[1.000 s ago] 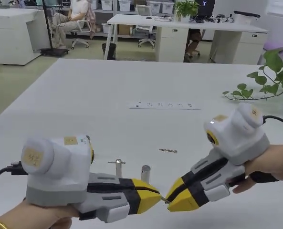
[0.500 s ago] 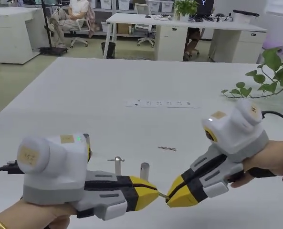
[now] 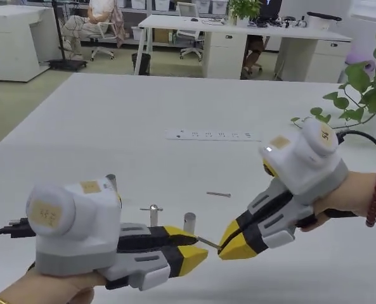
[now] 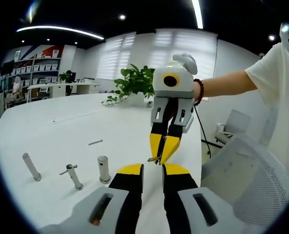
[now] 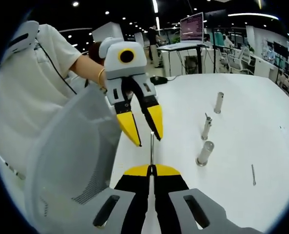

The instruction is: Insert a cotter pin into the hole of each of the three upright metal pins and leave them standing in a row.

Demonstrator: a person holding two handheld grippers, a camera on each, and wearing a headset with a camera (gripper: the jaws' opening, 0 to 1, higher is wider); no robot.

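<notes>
A broad white surface [image 3: 175, 101] carries the work, and both grippers are held low over its near part, tips turned toward each other. The left gripper [image 4: 153, 169] is held with its fingers apart and nothing gripped. The right gripper [image 5: 151, 169] is held with its fingers closed on the held cotter pin [image 5: 151, 147].

Three upright metal pins are stood in a row on the surface just beyond the fingers: the farthest pin [image 3: 111, 182], the middle pin [image 3: 153, 216] and the nearest pin [image 3: 189, 223]. The middle pin is already crossed near its top by an inserted cotter pin [image 3: 151, 208]; the other two are seen bare. A loose cotter pin [image 3: 218, 194] is left lying flat on the surface, well apart from the row.

The second insertion is judged to be in hand, at the point where the held cotter pin is offered to the open left fingers for a pass or a better hold. A closing of the left fingers on the free end is called for next, or else a carry to the nearest pin's hole.

The held cotter pin is kept above the surface, its long axis roughly level and in line with the right fingers. Its free end is pointed at the left gripper and reaches the gap of the open fingers. Contact cannot be told.
</notes>
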